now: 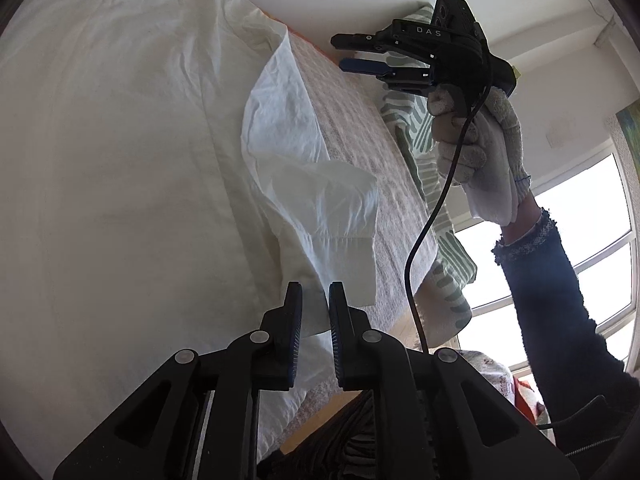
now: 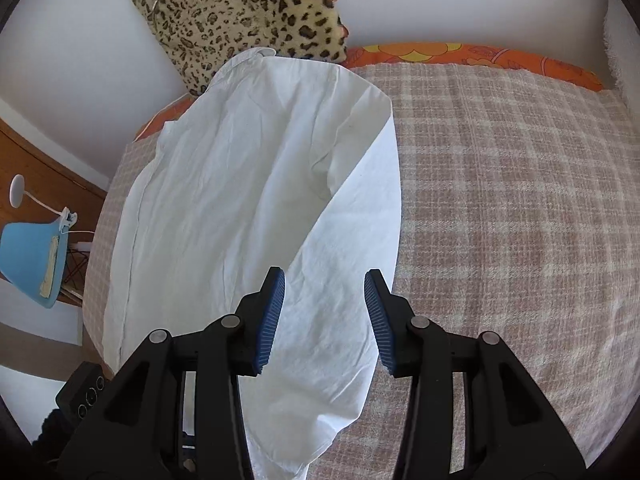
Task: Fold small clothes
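A white shirt (image 2: 240, 184) lies spread on the checked bed cover (image 2: 500, 200), one sleeve folded across its body. In the left wrist view the shirt (image 1: 120, 140) fills the left side, with a sleeve cuff (image 1: 340, 240) just ahead of my left gripper (image 1: 315, 336). That gripper's jaws stand a narrow gap apart over the shirt's edge, gripping nothing. My right gripper (image 2: 325, 320) is open and empty, hovering above the sleeve. It also shows in the left wrist view (image 1: 352, 54), held in a gloved hand above the bed.
A leopard-print cushion (image 2: 248, 12) leans on the wall at the bed's head. An orange pillow (image 2: 480, 56) lies along the far edge. A blue chair (image 2: 32, 256) and a small white lamp (image 2: 18, 192) stand left of the bed. A green-striped pillow (image 1: 420, 152) and windows (image 1: 592, 248) are at right.
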`<state>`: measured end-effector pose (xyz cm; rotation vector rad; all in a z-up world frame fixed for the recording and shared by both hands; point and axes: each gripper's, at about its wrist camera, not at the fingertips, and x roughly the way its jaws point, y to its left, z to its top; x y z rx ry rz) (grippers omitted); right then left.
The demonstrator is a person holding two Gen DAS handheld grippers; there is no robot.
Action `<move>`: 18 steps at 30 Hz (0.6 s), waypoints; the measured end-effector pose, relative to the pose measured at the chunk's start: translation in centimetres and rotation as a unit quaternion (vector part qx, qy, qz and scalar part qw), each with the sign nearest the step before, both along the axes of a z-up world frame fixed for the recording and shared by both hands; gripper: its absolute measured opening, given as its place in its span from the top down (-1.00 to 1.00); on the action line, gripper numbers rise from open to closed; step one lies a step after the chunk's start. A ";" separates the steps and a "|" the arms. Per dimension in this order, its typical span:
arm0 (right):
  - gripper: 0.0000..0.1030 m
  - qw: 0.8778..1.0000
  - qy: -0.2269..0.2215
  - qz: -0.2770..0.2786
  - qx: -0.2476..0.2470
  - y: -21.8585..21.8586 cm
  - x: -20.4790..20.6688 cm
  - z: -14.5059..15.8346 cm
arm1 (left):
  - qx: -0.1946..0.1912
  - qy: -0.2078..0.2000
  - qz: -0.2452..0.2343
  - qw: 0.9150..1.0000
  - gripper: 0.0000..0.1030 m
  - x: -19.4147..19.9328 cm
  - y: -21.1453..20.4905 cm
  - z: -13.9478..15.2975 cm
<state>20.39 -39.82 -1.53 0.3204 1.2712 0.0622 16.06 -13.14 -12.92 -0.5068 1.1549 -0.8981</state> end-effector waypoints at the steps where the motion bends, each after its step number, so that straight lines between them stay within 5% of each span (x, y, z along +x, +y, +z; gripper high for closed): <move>1: 0.15 1.000 -0.001 -0.008 -0.005 -0.2 0.7 -0.1 | 0.007 -0.001 0.003 1.000 0.54 0.2 -0.1 -0.1; 5: 0.15 0.998 -0.011 -0.038 -0.038 -0.7 3.5 -0.3 | 0.007 -0.002 0.003 1.000 0.63 0.8 -1.2 -0.8; 6: 0.15 0.998 -0.011 -0.047 -0.047 -0.9 4.3 -0.4 | 0.001 -0.001 -0.003 1.000 0.96 0.8 -1.6 -1.1; 7: 0.15 0.997 -0.010 -0.053 -0.056 -0.9 5.0 -0.5 | 0.000 -0.004 -0.010 1.000 1.00 0.8 -2.0 -1.1; 13: 0.15 0.994 -0.009 -0.076 -0.080 -1.6 8.8 -1.7 | -0.078 -0.012 -0.046 0.996 1.00 -1.1 -1.6 2.1; 18: 0.15 0.992 0.000 -0.101 -0.074 -1.9 11.4 -3.9 | -0.066 -0.019 -0.044 0.997 1.00 -1.9 -1.1 2.0</move>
